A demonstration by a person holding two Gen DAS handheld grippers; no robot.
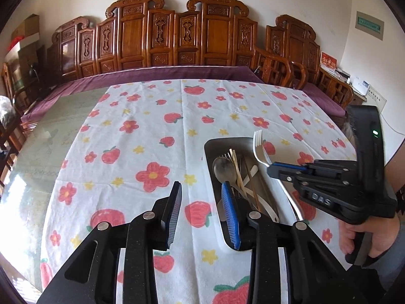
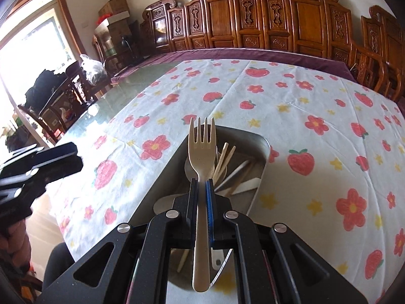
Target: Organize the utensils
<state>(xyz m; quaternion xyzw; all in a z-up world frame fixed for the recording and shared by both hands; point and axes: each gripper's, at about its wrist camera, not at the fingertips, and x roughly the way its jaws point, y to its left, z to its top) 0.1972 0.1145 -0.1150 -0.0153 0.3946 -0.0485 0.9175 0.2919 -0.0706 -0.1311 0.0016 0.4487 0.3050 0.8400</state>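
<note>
A metal tray [image 1: 210, 152] lies on the flowered cloth and holds a metal spoon [image 1: 224, 169], chopsticks [image 1: 236, 169] and white utensils. My right gripper [image 2: 202, 185] is shut on a pale plastic fork [image 2: 202, 149], tines pointing forward, held above the tray [image 2: 260, 141]. In the left wrist view the right gripper [image 1: 274, 168] comes in from the right with the fork [image 1: 260, 149] over the tray's right edge. My left gripper [image 1: 203, 190] is open and empty, low over the cloth, its right finger over the tray's near left wall.
The flowered tablecloth [image 1: 152, 131] covers a glass-topped table [image 1: 50, 131]. Carved wooden benches with a purple cushion [image 1: 162, 72] line the far side. Wooden chairs [image 2: 63, 96] stand at the left by the window.
</note>
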